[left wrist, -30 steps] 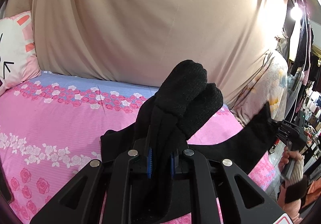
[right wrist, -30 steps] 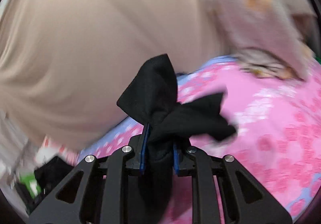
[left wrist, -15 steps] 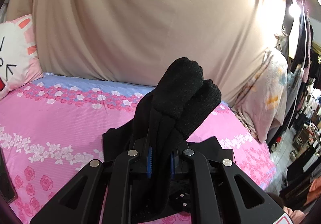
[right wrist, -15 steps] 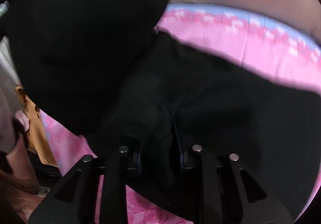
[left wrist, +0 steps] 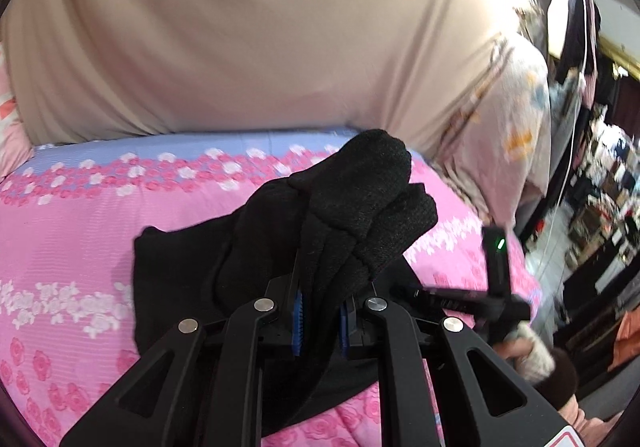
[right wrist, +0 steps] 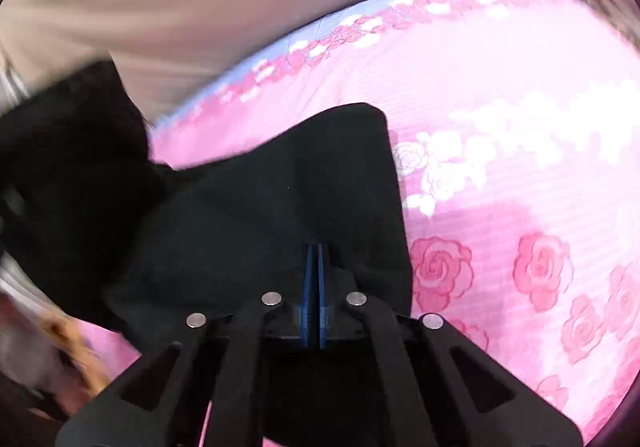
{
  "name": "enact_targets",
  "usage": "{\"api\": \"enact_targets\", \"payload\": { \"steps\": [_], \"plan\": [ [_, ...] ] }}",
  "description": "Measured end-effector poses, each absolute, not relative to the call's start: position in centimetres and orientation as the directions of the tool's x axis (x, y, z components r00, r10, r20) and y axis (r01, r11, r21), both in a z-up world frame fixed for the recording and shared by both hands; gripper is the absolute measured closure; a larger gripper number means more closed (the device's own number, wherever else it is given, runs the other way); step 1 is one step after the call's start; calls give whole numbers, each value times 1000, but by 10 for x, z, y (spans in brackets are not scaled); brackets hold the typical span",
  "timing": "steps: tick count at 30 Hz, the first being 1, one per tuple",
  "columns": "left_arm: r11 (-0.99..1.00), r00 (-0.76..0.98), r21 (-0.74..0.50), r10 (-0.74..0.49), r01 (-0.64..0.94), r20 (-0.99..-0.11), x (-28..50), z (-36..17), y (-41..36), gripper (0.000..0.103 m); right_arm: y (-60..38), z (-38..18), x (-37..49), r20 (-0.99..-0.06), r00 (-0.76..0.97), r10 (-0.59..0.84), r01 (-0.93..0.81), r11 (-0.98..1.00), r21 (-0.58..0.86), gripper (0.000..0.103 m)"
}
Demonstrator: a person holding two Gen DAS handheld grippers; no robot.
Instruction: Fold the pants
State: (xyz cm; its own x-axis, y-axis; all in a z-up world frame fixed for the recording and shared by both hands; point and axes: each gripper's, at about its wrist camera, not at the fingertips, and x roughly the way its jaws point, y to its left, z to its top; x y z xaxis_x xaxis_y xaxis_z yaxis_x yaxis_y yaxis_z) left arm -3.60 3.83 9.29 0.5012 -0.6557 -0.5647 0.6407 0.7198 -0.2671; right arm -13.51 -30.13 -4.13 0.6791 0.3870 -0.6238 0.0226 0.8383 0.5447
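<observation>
My left gripper (left wrist: 320, 321) was pinching a thick bunch of the black pants (left wrist: 352, 207): blue pads (left wrist: 297, 321) clamped on the fabric from both sides, w/ two rounded knit-looking folds bulging up and fwd past the tips. The rest of the pants trailed down and to the left of those jaws, lying on the pink floral bedsheet (left wrist: 72, 239). Past the tips the sheet ran into a blue strip, then a beige drape (left wrist: 256, 39) behind it. To the right of the jaws I saw my other tool, black w/ a small green light, and a hand (left wrist: 524, 355) in a fuzzy sleeve gripping it. Beyond that, a pale printed cloth (left wrist: 508, 127) hung at the bed's end; cluttered room further right, too blurred to read.

My right gripper (right wrist: 319, 279) had its jaws pressed together, blue pads (right wrist: 308, 279) flat against each other w/ nothing caught btwn them that I could see. The pants (right wrist: 280, 199) lay spread on the bedsheet (right wrist: 500, 167) right under and ahead of the tips, stretching off to the left into a dark raised mass. Whether the tips touched the fabric, I couldn't tell. Pink roses on the sheet sat to the right of the jaws. Left edge was motion-blurred.
</observation>
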Motion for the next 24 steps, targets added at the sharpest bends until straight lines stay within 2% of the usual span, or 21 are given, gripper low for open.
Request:
{"api": "enact_targets", "payload": {
  "steps": [1,6,7,8,9,10,13,15,17,20,24],
  "plan": [
    [720,495,-264,-652,642,-574,-36,91,32,92,-303,-34,-140,-609,697,379,24,837,547,96],
    [700,440,-293,-663,651,-606,-36,78,-2,92,-312,-6,-164,-553,735,393,-12,822,569,90],
    [696,425,-288,-658,658,-621,-38,72,-10,90,-317,-4,-169,-545,736,402,-18,816,578,81],
    [692,410,-273,-649,668,-640,-39,66,-19,87,-324,-5,-175,-528,735,426,-30,798,602,60],
    [689,396,-254,-634,678,-664,-42,57,-29,86,-321,-6,-185,-516,733,443,-37,784,619,51],
    [686,383,-247,-626,685,-679,-44,49,-35,85,-321,-3,-187,-507,731,456,-45,774,632,48],
    [663,342,-258,-632,703,-695,-54,31,-32,78,-315,2,-187,-481,715,507,-72,738,671,47],
    [649,342,-253,-645,718,-683,-65,31,-20,66,-316,2,-182,-448,695,562,-87,685,724,46],
    [640,354,-255,-664,725,-659,-76,37,-1,40,-313,2,-177,-437,674,596,-91,654,751,44],
    [663,401,-252,-666,705,-629,-86,52,24,36,-309,-7,-162,-414,634,653,-87,592,801,30],
    [730,484,-286,-644,621,-592,-82,71,74,32,-314,-20,-155,-323,598,734,-75,453,889,30]
  ]
}}
